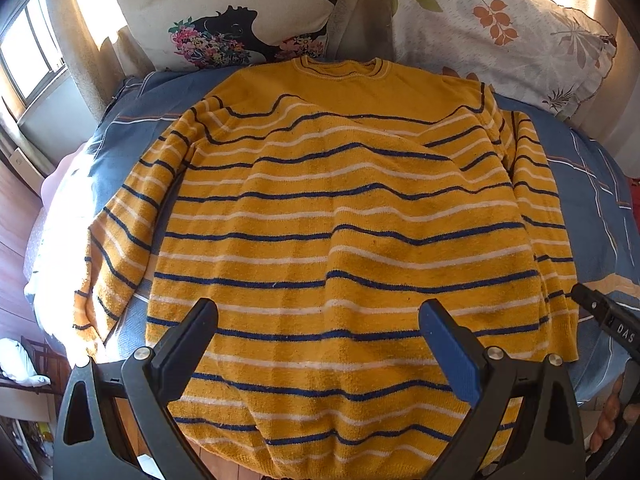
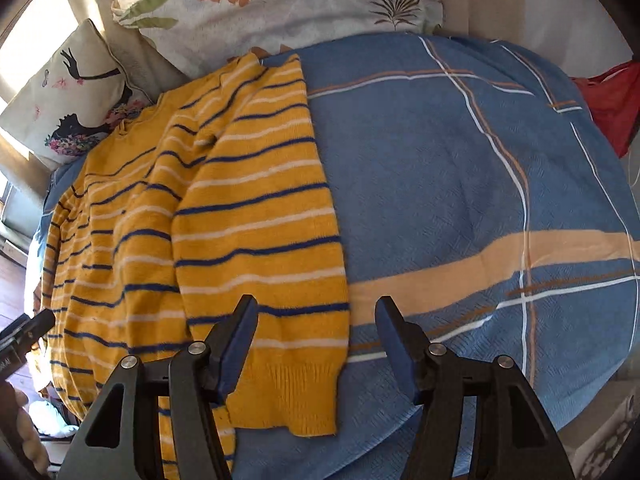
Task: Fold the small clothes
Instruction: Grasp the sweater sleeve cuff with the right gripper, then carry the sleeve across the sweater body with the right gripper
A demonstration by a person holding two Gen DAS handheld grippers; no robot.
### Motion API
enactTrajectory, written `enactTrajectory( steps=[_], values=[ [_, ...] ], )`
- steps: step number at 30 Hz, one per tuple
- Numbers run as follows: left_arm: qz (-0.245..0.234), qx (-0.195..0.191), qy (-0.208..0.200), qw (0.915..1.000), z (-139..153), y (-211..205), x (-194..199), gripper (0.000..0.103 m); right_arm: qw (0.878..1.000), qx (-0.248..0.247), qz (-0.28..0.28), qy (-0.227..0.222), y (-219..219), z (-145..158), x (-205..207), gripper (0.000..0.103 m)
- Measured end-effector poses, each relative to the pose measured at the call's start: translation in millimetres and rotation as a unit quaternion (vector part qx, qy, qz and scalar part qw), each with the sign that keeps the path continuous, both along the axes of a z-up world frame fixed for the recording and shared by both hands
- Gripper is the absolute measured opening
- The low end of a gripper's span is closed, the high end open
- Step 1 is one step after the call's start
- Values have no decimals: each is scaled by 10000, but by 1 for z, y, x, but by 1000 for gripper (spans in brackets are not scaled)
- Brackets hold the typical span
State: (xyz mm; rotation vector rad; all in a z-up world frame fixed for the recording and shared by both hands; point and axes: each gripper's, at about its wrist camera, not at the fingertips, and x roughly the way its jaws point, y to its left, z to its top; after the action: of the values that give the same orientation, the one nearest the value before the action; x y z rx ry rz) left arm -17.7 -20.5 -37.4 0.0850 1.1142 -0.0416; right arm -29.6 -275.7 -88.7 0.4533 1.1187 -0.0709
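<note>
**Striped sweater laid flat on the bed, both grippers hovering with fingers spread**

A yellow sweater with navy and white stripes lies spread face-up on the blue plaid bedspread, its collar toward the head of the bed and its hem hanging at the near edge. Both sleeves lie alongside the body, running down toward the near edge; the right sleeve ends in a ribbed cuff resting on the bedspread close to that edge.

The left gripper hangs over the lower middle of the sweater's body, its two fingers wide apart and holding nothing. The right gripper sits above the right sleeve's outer edge near the cuff, its fingers likewise spread, one finger over the sleeve and the other over bare bedspread. Whether either gripper touches the fabric cannot be told.

At the head of the bed, a leaf-print pillow and a cushion with a dark figure and flowers lean side by side just beyond the collar. A red cloth lies at the bed's far right corner.
</note>
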Motion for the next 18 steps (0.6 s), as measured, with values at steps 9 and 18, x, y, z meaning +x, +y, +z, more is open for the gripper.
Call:
enactTrajectory(
  steps=[9,18],
  values=[
    [-95,0,25,10000,-1,-16,0,101,9953,-306,911,-145,37,-5,-1,15],
    [515,-158,-8,9985,4,14,5,101,9818,-1784,-610,230,-91,6,-17,15]
  ],
)
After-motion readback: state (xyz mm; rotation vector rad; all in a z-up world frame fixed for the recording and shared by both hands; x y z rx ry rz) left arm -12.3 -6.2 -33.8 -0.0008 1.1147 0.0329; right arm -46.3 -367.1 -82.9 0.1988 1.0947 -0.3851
